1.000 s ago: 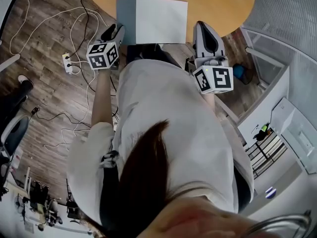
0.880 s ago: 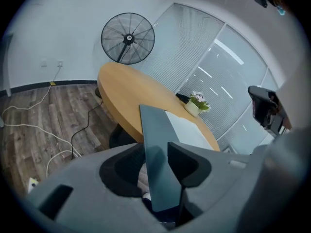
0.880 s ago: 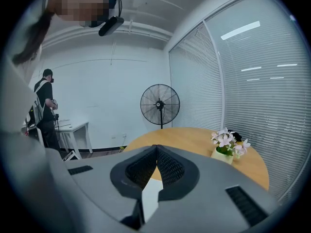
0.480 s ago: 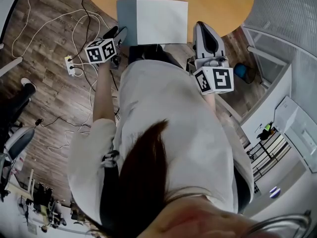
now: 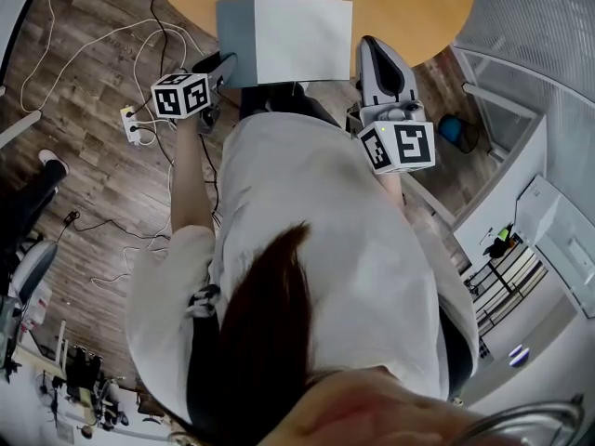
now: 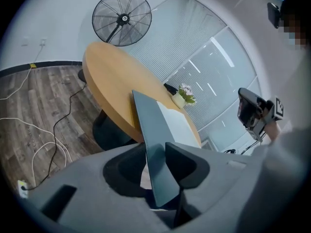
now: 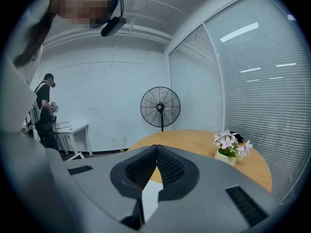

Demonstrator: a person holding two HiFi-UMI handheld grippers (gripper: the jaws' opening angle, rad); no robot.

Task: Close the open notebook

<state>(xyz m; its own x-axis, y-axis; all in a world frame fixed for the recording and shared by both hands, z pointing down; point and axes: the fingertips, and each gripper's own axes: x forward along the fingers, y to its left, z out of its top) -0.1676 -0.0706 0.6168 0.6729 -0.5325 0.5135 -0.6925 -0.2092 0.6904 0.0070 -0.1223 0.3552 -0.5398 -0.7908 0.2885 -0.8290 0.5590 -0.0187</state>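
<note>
The left tongs (image 6: 155, 143), moulded in smooth grey plastic with dark hollowed pads, have just been closing. They now pinch the near edge of the open grey-blue notebook (image 6: 148, 118), whose thin matte cover runs edge-on between the two tips at the lower middle of the left gripper view. A blank white page lies beside that cover. The right tongs (image 7: 155, 147) are closed, their ribbed black pads meeting tip to tip. In the head view they sit just right of the notebook, at the upper middle of the frame. Each tool carries a white cube (image 5: 181, 96) printed with black square marker patterns. The notebook lies at the near rim of a round, light-wood tabletop (image 6: 109, 76). Farther back on the tabletop stands a small white pot of pale pink flowers (image 7: 228, 148). Beyond the tabletop, a black wire-cage pedestal fan (image 6: 122, 17) stands near ribbed blinds. Dark, wood-grain plank floor (image 6: 39, 91) fills the left of that view.
</note>
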